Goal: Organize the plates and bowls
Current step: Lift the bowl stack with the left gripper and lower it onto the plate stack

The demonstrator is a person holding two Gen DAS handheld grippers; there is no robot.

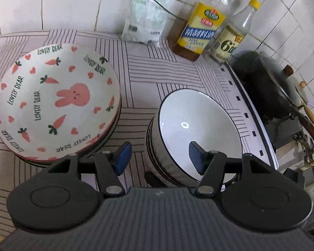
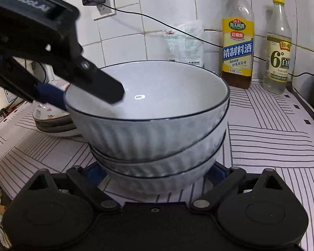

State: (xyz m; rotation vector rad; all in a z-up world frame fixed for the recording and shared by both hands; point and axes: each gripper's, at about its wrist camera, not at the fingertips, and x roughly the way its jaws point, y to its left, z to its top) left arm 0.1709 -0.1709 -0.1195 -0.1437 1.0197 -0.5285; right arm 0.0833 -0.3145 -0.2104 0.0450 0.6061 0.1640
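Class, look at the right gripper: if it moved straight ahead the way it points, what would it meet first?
The bowl stack. The right gripper is open, its fingers either side of the lowest bowl, so the wall of that bowl probably comes first; depth is hard to judge.

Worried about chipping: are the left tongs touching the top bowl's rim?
Cannot tell. The left tongs straddle the top bowl's rim, open, one finger inside; neither view shows contact or gap plainly.

Your views are dim and soft, with fisheye bending at the edges; a glare spot sits inside the top bowl [image 2: 139, 97] beyond your fingers [image 1: 123, 156].
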